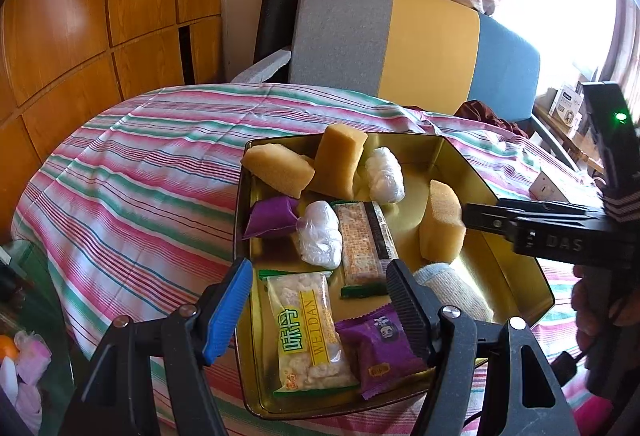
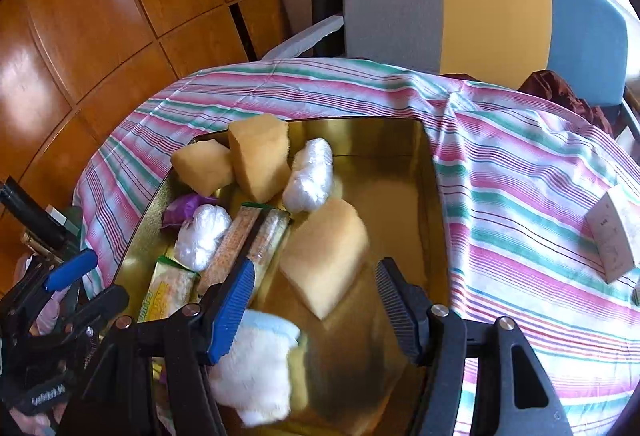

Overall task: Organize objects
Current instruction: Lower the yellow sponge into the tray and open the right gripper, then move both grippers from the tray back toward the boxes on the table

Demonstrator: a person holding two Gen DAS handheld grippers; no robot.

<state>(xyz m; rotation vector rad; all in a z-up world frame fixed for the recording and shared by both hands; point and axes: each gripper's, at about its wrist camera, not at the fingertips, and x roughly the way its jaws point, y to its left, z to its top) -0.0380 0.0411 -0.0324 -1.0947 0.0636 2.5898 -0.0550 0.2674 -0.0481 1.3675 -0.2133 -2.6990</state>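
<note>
Striped cloth (image 2: 520, 171) covers the bench, carrying a gold tin (image 2: 430, 171) of snacks and sponges. At left, the left hand-held gripper (image 1: 320, 310) gapes, empty, above packets. Further right, the right hand-held gripper (image 2: 316, 306) stands apart around nothing, a loose sponge (image 2: 324, 260) beyond its pads.

Each tool is a black plastic frame with silver pivot screws: the left tool (image 1: 318, 306) and right tool (image 2: 316, 310) both carry one blue ribbed pad and one black. White lettering, possibly "DAS", marks one.
</note>
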